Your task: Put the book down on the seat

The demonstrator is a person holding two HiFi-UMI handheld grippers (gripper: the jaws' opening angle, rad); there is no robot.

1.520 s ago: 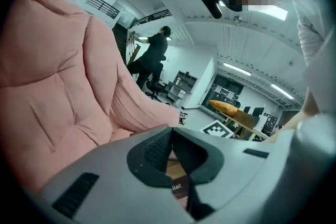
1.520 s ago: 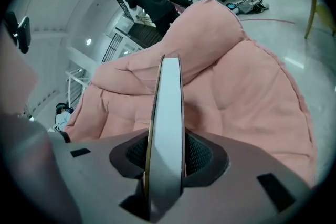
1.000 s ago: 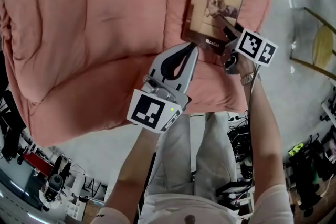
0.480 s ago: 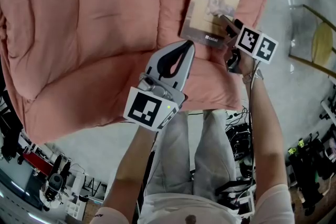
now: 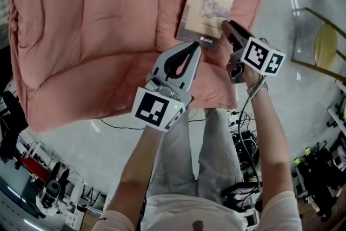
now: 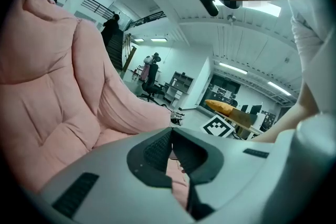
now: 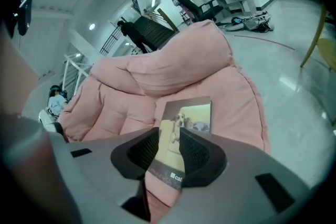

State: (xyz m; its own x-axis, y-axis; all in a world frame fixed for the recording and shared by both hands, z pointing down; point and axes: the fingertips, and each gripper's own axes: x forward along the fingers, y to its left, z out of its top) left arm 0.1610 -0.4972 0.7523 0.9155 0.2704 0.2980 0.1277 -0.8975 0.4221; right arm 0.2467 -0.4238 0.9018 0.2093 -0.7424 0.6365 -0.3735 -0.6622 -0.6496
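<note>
Book (image 5: 205, 11) looks already down, lying flat on the pink seat (image 5: 97, 24), upper middle of the head view. Its long axis runs up the frame with a slight lean right. Right hand-held gripper (image 5: 226, 27) sits just off its right edge, so the book is up-left of the tips. Those jaws have just been closing to a medium gap; the book shows through it but isn't pinched, I think. Left hand-held gripper (image 5: 193, 47) is closed and empty, just below the book's bottom edge.
</note>
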